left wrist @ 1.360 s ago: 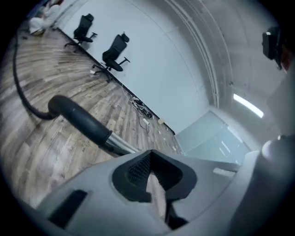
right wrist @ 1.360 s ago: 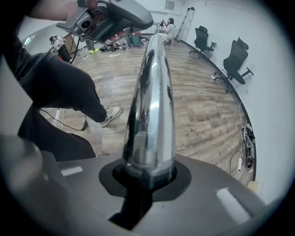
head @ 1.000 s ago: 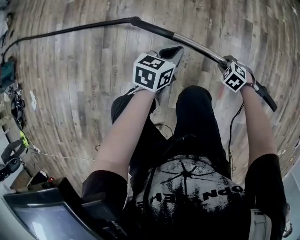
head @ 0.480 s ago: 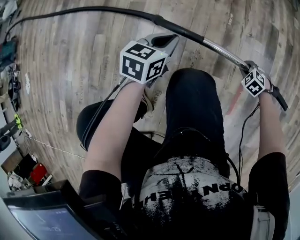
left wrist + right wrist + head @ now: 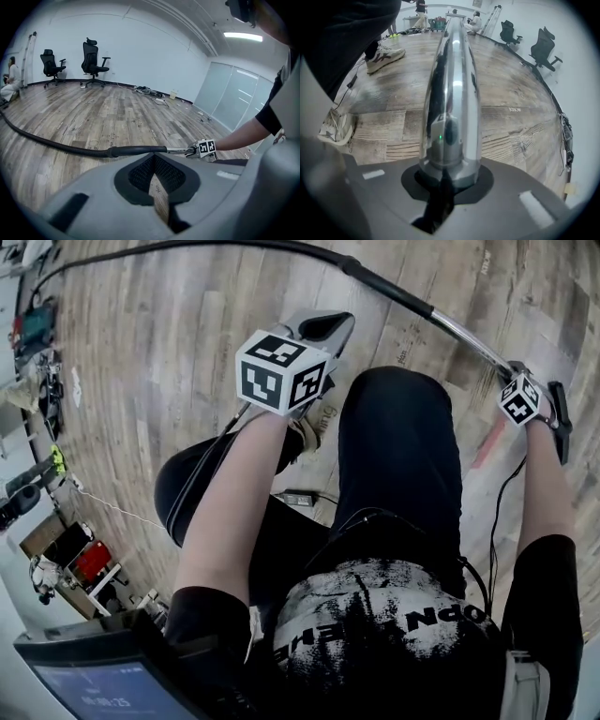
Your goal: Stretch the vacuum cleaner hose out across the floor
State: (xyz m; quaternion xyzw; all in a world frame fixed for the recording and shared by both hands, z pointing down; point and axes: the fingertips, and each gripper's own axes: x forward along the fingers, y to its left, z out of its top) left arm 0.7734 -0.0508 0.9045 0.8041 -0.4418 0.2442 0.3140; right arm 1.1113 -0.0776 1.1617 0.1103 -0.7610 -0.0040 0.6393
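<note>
The vacuum hose (image 5: pixel 384 287), clamped tighter in the right gripper (image 5: pixel 449 180), was shifted toward the upper right; the left gripper (image 5: pixel 159 185) is kept shut, empty.

Hose (image 5: pixel 56 146) lies along the floor (image 5: pixel 169 381) from far left to right, joining the metal tube (image 5: pixel 464 332). The tube slants down into the right gripper (image 5: pixel 517 388), held between jaws that have just been closing. Left gripper (image 5: pixel 319 329) is nearer than the hose, apart from it. Clutter (image 5: pixel 37 381) lines the floor's left edge. Two chairs (image 5: pixel 93 56) stand behind the hose, by the wall.
</note>
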